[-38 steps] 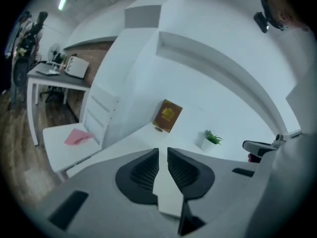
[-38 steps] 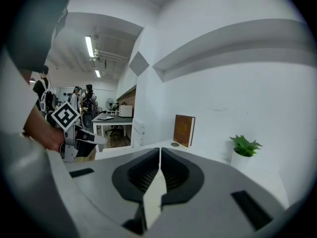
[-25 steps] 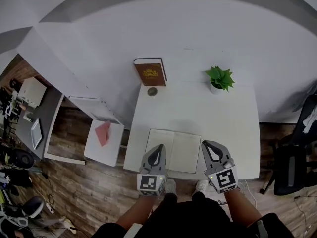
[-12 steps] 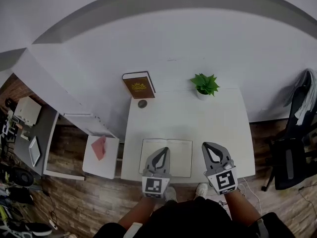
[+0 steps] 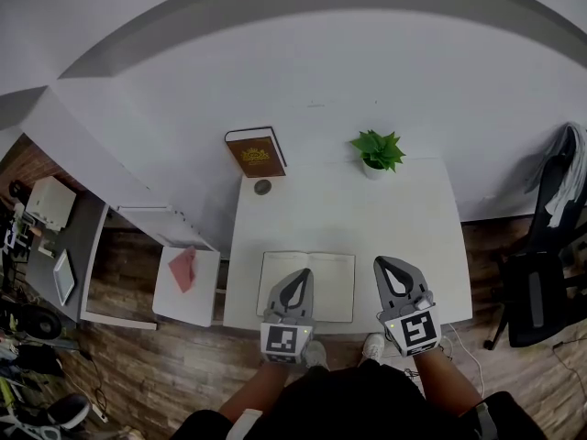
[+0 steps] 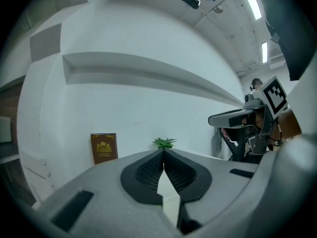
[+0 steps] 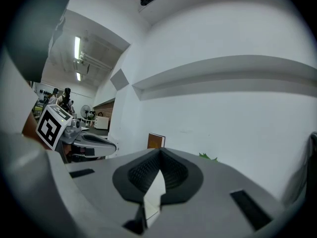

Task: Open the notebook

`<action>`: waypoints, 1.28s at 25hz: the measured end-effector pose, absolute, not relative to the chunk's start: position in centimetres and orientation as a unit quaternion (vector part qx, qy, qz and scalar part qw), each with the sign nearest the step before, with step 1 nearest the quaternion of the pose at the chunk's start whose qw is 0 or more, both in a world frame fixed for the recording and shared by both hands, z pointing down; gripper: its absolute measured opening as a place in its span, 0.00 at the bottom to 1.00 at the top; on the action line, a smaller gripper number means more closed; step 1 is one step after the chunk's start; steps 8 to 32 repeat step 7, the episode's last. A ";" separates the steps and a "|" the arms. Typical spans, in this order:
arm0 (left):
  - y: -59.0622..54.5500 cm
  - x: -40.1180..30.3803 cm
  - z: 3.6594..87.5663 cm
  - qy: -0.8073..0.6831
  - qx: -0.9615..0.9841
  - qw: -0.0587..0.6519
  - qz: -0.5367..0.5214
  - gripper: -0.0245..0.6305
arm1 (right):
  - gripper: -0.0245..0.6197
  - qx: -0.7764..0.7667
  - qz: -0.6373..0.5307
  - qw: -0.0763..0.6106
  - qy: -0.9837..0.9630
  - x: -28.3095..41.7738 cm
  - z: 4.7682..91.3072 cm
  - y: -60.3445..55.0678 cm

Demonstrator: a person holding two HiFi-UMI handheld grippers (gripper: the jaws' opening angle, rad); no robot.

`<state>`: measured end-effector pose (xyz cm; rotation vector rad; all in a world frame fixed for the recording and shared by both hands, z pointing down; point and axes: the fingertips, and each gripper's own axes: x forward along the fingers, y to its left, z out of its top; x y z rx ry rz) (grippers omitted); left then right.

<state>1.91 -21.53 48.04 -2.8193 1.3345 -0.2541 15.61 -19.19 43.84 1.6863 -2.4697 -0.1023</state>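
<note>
The notebook [image 5: 332, 287] is lying open on the white desk [image 5: 367, 214] by a white wall, wooden floor [image 5: 138, 337] around it. The left claw [image 5: 298, 274] and right claw [image 5: 382, 264] are hovering closed, gripping nothing

A white wall [image 5: 303, 62] fills my view at 12 o'clock, with a long ledge [image 6: 148, 73] running across it high up. A white table [image 5: 367, 218] stands against it straight ahead of me. The floor [image 5: 165, 356] is brown wood planks. At 10 o'clock, just beside the table, sits a small white side table [image 5: 204, 291], and farther out at 9 o'clock a grey desk [image 5: 87, 227] crowded with gear. At 3 o'clock stands a black chair [image 5: 537, 291]. Overhead I see 2 strip lights [image 6: 251, 3] lit on the ceiling to my right, and another [image 7: 78, 47] to my left.
</note>
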 end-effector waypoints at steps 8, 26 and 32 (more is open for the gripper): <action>-21.7 2.0 47.9 0.432 -0.899 -0.005 -0.074 0.05 | 0.04 0.574 -0.015 0.050 -0.817 15.6 43.5 -19.5; -21.7 2.0 47.9 0.432 -0.899 -0.005 -0.074 0.05 | 0.04 0.574 -0.015 0.050 -0.817 15.6 43.5 -19.5; -21.7 2.0 47.9 0.432 -0.899 -0.005 -0.074 0.05 | 0.04 0.574 -0.015 0.050 -0.817 15.6 43.5 -19.5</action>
